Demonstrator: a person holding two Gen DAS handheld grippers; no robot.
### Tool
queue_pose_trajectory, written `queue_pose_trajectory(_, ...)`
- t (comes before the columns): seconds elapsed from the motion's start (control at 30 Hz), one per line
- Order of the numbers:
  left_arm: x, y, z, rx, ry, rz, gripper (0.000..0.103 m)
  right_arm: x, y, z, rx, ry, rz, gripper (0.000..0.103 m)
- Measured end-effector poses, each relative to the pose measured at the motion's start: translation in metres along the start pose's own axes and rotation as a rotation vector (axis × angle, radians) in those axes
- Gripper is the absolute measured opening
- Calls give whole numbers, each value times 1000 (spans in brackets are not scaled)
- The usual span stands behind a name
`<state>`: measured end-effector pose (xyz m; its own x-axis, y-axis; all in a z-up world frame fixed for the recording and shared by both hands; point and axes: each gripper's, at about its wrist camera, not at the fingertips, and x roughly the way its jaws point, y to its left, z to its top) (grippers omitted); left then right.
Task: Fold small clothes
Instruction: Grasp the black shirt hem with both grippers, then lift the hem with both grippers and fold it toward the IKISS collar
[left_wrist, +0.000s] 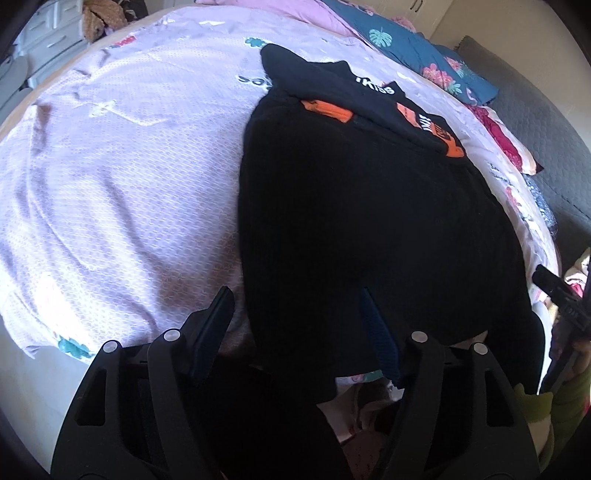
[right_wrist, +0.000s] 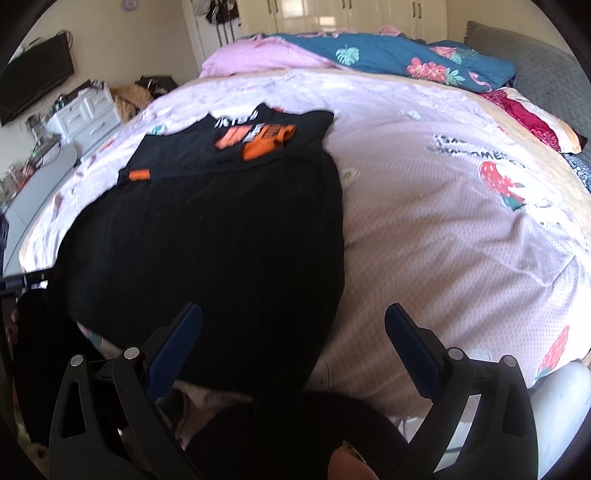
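Black T-shirt (right_wrist: 221, 236) spread on the lilac bedsheet (right_wrist: 443, 229).
Left gripper (left_wrist: 295, 306) and right gripper (right_wrist: 293, 321) gape wide over its hem; blue floral quilt (right_wrist: 399, 59) lies beyond.

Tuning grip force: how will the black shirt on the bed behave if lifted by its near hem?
The black shirt will probably go limp and drape: it lies flat, following the bedsheet. Its near edge already hangs over the bed's edge, so it may slide off when tugged. Likely light; the folded layer near the orange print could fall open.

Black shirt (right_wrist: 207, 229) with orange print, folded, flat on bed.
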<state>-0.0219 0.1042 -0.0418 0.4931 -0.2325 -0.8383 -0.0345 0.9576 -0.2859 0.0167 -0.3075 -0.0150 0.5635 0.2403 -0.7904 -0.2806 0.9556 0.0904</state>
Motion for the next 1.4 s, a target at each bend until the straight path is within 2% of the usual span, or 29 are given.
queue_pose_trajectory(0.07, 5, -4, -1, 12, 23, -40, 61, 1, 0, -5, -8, 22, -6, 98)
queue_pose_trajectory(0.13, 8, -7, -2, 21, 33, -31, 59, 2, -1, -10, -9, 39, -6, 98)
queue_pose_trajectory(0.33, 9, -2, -2, -9, 34, -47, 42, 4, -1, -17, 0, 75, 42, 97)
queue_pose_trajectory(0.37, 9, -1, -3, -14, 32, -45, 35, 6, 1, -18, -5, 88, 55, 91)
queue_pose_trajectory(0.4, 8, 0, -3, -23, 28, -42, 29, 9, 2, -18, -10, 104, 55, 81)
queue_pose_trajectory(0.43, 7, 2, -3, -31, 26, -44, 26, 12, 3, -19, -14, 123, 48, 56)
queue_pose_trajectory(0.47, 6, 4, -4, -38, 23, -46, 22, 15, 4, -20, -14, 140, 42, 42)
queue_pose_trajectory(0.5, 5, 6, -4, -45, 20, -47, 18, 16, 4, -21, -18, 145, 39, 35)
queue_pose_trajectory(0.53, 3, 8, -4, -55, 15, -50, 16, 17, 4, -22, -25, 147, 36, 20)
queue_pose_trajectory(0.57, 2, 10, -5, -62, 11, -56, 15, 15, 4, -22, -32, 141, 33, 11)
queue_pose_trajectory(0.63, -2, 12, -4, -72, -8, -64, 11, 8, 5, -21, -39, 111, 49, 9)
queue_pose_trajectory(0.8, -17, 19, -1, -82, -71, -78, 4, -34, -1, -1, -16, -79, 133, 9)
queue_pose_trajectory(0.97, -39, 30, 10, -128, -154, -121, 3, -54, -9, 18, 23, -200, 132, 9)
queue_pose_trajectory(1.17, -61, 27, 29, -133, -232, -149, 3, -64, -19, 39, 82, -297, 141, 9)
queue_pose_trajectory(1.4, -71, 15, 50, -116, -288, -153, 3, -65, -22, 67, 119, -340, 130, 9)
